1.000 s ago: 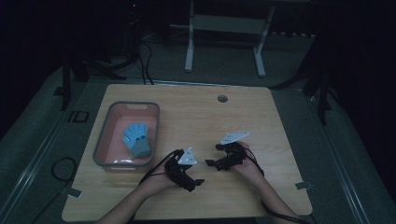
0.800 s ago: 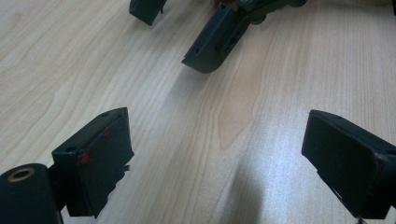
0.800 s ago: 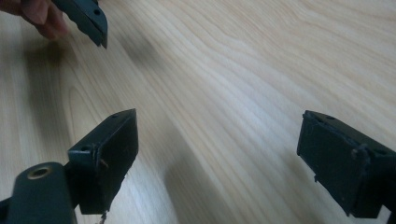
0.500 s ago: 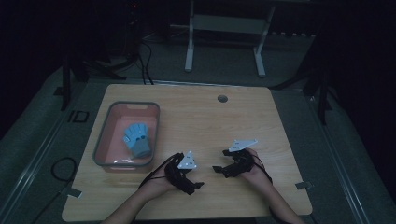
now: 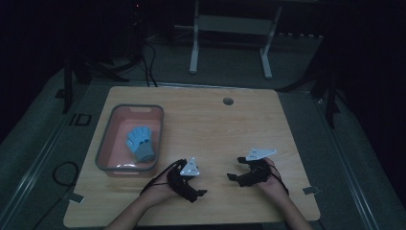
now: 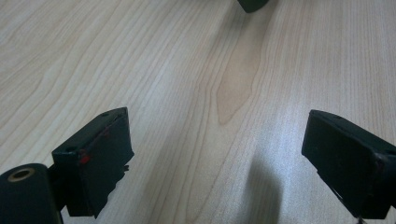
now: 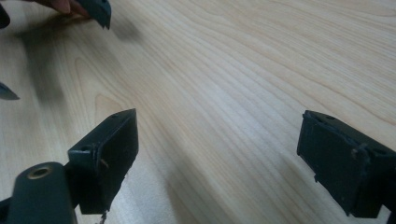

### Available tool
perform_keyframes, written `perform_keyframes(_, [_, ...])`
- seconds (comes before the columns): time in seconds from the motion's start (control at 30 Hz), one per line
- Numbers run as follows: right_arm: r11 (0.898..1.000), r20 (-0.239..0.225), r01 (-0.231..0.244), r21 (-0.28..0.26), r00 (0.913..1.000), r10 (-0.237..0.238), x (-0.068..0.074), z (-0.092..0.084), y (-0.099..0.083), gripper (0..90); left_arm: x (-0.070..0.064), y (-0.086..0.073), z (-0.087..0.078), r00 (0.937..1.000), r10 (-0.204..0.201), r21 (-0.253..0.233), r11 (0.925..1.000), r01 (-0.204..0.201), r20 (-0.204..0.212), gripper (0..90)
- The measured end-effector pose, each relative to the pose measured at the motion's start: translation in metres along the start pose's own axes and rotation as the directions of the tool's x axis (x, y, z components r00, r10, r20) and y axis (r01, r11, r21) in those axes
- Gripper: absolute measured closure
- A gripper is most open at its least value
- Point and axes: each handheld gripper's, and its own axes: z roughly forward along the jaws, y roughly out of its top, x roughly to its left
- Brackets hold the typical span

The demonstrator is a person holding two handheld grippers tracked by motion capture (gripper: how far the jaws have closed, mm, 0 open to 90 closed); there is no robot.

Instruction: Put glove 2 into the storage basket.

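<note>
Rest position is where I read both tools: my left tool [image 5: 187, 184] and right tool [image 5: 244, 175] sit low over the near edge of the worktop [image 5: 230, 129], angled toward each other, with bare wood between them. In the left gripper view the 2 jaws stand wide apart with nothing between them; the right gripper view shows the same, released and holding nothing.

The nearest thing to handle is the blue glove [image 5: 140, 143], lying fingers-away inside the pink bin [image 5: 106, 148] at the worktop's left side. It sits just beyond and to the left of my left tool, apart from it, and well apart from my right tool.

I judge no grasp has begun. If the glove is what I go for, the next move calls for lifting the left tool over the bin's near wall, then coming down on the glove with the jaws spread.
</note>
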Motion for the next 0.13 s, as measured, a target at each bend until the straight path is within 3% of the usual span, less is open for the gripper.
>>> perform_keyframes(0.13, [1.000, 0.013, 0.008, -0.011, 0.9999, -0.008, -0.0003, 0.0001, 0.0002, 12.6, 0.0002, 0.0005, -0.0003, 1.0000, 0.004, -0.007, 1.0000, -0.004, 0.001, 8.9])
